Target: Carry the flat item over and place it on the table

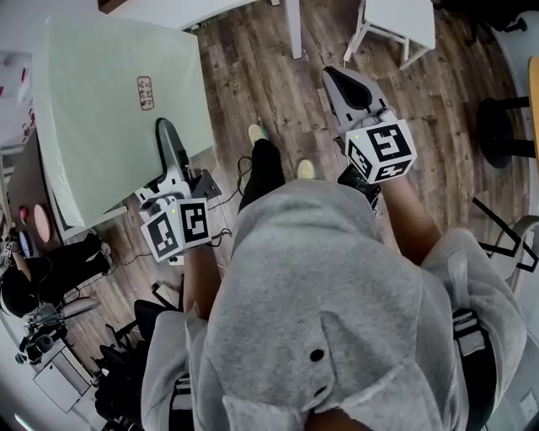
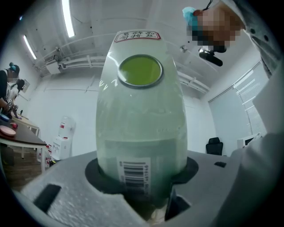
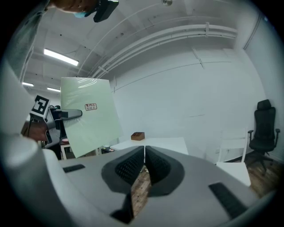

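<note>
Grey hoodie [image 1: 337,286] fills the bottom of the head view, both arms out in front. Left gripper [image 1: 168,147] is clamped on the near edge of the green sheet [image 1: 109,109], which sticks up and away from its jaws, off the ground and tilted. In the left gripper view the sheet [image 2: 141,124] sits right between the pads, barcode [image 2: 133,175] at the grip end. Right gripper [image 1: 349,84] is closed with nothing in it, pads together, held out to the right of the sheet and well apart from it.

Step looks like the carry: sheet is lifted, not yet set down. Ahead of the right gripper is a white table [image 3: 151,144] with a brown box [image 3: 137,136] near its far side. Likely next: walk the sheet over, level it above the tabletop, lower it flat, then let go.

Room: wood floor [image 1: 253,76] ahead of both tools is open. White furniture legs [image 1: 396,21] stand beyond the right gripper, black chair [image 3: 262,128] off to its right. The wide sheet's far corners could catch a table edge; one-sided grip may let it sag or swing.
</note>
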A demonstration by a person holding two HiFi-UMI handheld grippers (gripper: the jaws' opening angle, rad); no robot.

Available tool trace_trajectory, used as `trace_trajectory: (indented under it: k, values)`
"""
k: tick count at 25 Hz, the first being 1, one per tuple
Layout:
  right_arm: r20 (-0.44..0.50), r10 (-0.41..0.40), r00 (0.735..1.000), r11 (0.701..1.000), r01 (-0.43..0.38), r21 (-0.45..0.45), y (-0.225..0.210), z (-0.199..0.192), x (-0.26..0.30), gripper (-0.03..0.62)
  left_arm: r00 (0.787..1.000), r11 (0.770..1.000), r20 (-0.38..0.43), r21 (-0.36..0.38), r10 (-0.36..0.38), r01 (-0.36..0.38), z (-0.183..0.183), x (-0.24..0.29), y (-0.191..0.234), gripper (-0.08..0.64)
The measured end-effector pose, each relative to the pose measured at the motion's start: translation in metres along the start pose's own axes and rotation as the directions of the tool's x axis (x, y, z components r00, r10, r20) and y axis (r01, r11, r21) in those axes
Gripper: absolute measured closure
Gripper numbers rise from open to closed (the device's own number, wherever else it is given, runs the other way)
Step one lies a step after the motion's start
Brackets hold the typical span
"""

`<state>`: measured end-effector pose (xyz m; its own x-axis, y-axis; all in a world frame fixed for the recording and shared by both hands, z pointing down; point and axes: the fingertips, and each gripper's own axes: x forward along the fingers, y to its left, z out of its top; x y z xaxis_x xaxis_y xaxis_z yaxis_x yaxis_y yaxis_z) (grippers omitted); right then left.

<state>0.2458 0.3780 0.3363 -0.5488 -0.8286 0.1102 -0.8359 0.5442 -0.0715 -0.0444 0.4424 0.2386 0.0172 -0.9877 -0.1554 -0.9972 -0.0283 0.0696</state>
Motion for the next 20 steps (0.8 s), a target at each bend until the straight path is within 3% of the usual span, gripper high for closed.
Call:
trace_trajectory:
  k: [20]
  values:
    - [-0.068, -0.037, 0.997, 0.999, 0.037, 0.011, -0.026, -0.008, 0.083, 0.565, 0.997, 0.997, -0.075, -0.075, -0.035, 0.029, -0.043, 0.096, 0.030, 0.295]
